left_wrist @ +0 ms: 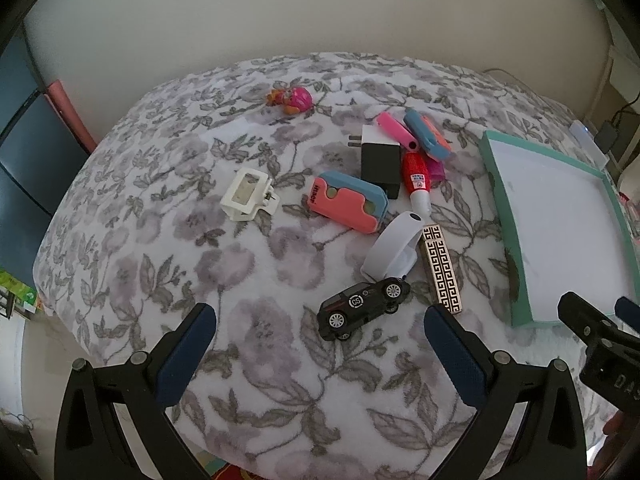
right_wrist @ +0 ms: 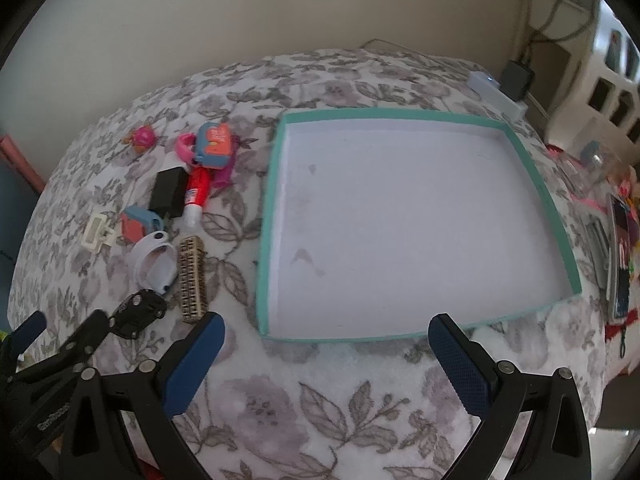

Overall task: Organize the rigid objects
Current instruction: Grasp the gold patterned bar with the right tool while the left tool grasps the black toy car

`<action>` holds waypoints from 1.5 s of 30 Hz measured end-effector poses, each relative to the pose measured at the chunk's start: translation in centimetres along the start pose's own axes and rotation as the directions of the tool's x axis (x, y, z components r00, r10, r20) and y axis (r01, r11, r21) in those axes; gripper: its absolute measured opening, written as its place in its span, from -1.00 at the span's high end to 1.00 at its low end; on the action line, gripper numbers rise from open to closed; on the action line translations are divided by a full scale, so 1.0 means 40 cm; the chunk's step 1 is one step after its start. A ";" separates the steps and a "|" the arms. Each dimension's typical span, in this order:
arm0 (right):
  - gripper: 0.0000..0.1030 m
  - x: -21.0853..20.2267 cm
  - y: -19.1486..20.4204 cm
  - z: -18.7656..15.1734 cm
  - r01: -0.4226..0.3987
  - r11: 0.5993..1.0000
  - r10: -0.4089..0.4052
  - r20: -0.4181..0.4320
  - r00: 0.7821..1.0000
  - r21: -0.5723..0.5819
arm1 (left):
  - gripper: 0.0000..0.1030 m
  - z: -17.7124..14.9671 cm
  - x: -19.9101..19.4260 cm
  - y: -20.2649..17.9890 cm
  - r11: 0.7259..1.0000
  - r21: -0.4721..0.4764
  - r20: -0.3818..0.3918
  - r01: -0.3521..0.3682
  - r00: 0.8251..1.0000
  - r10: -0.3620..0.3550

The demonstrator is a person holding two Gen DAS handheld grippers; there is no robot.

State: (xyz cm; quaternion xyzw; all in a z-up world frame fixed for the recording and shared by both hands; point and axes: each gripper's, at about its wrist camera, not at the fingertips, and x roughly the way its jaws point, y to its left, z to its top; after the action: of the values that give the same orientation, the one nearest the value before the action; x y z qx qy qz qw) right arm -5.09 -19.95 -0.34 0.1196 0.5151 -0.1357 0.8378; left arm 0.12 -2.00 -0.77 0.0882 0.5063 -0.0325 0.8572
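1. Teal-rimmed tray [right_wrist: 280,216] holds nothing.
2. Left of the tray lies the toy car [left_wrist: 363,307] — light, stiff, probably apt to roll; best pinched across its body.
3. Left gripper [left_wrist: 320,354] and right gripper [right_wrist: 326,354] — both spread wide, holding nothing.

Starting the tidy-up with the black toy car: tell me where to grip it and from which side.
Grip the black toy car across its narrow body between the wheels, coming from above with the open left gripper. It seems tipped on its side, long axis slanting, so turn the fingers to straddle it.

Plain cream wall [left_wrist: 280,8] behind a floral-blanketed bed [left_wrist: 168,264].
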 end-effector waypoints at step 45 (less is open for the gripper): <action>0.25 0.246 0.306 0.067 -0.088 0.951 0.034 -0.185 0.982 -0.296 | 0.07 -0.005 0.162 -0.020 0.961 0.140 -0.067 0.238 0.971 -0.231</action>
State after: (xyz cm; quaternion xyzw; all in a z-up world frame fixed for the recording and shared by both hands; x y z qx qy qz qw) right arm 5.70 -10.43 -7.23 0.0171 0.5983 -0.0178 0.8009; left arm 2.99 -2.53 -6.60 0.0912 0.5305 -0.1689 0.8257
